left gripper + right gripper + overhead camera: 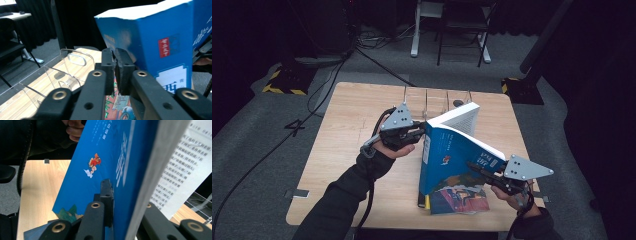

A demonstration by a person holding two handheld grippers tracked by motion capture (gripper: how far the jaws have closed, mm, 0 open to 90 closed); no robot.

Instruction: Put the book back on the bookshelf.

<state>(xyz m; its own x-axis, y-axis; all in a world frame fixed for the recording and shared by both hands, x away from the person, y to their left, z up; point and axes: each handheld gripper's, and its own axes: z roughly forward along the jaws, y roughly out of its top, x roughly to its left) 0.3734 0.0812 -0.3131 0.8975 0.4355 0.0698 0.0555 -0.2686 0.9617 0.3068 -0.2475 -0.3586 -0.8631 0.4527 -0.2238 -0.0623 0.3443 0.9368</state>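
Observation:
A thick blue book (447,155) stands tilted and partly open over the table's front middle. My right gripper (472,166) is shut on its front cover and a wad of pages near the lower right edge. In the right gripper view one jaw lies on the blue cover (100,150) and the other sits behind the page block, with my gripper (127,195) clamped across them. My left gripper (422,126) is at the top of the spine. In its own view the jaws (114,51) stand shut with nothing visible between them, the blue book (155,37) just beyond.
A second book with a colourful cover (459,199) lies flat under the blue one at the table's front edge. A clear acrylic book stand (437,100) sits at the back of the wooden table (347,130). A chair (462,25) and cables lie beyond.

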